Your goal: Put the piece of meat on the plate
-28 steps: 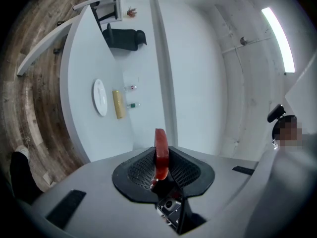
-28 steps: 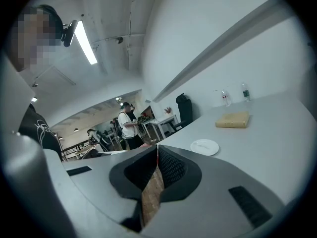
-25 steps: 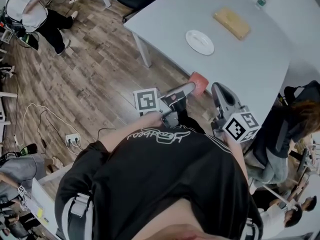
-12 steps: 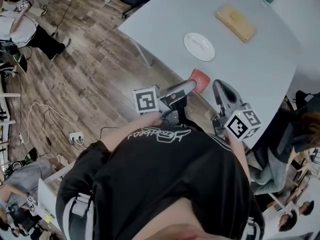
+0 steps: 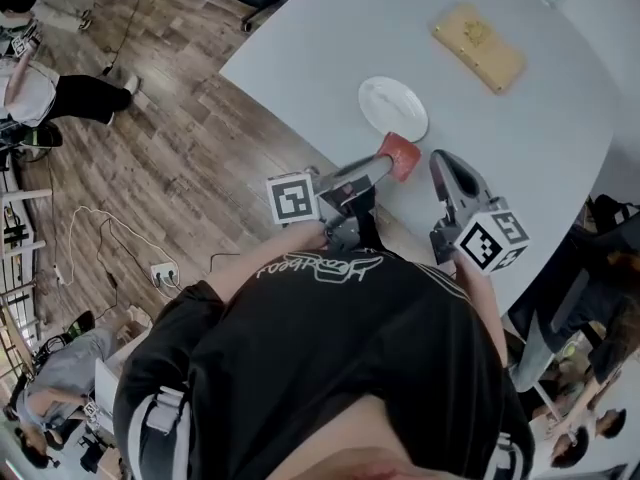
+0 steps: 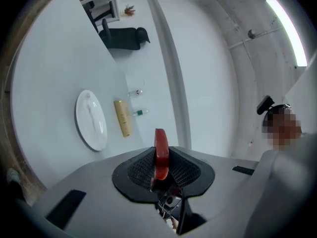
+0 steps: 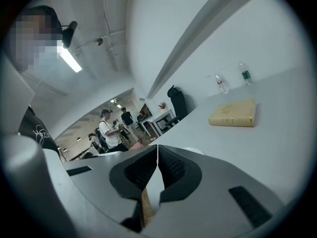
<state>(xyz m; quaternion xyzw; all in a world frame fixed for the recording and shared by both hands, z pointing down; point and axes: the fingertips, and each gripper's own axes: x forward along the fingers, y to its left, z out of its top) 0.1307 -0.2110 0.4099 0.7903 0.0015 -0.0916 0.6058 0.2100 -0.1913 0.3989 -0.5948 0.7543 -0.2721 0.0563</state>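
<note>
meat (image 6: pixel 160 150) in left jaws, right jaws together

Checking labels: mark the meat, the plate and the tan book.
meat (image 5: pixel 399 155), head view, middle of the red slab
plate (image 5: pixel 392 108), head view, bare middle
tan book (image 5: pixel 478 46), head view, top cover

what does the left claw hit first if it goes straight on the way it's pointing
Probably nothing close: the left claw, shut on the piece of meat, aims across the table, just beside the plate rather than at it. Depth is unclear.
</note>
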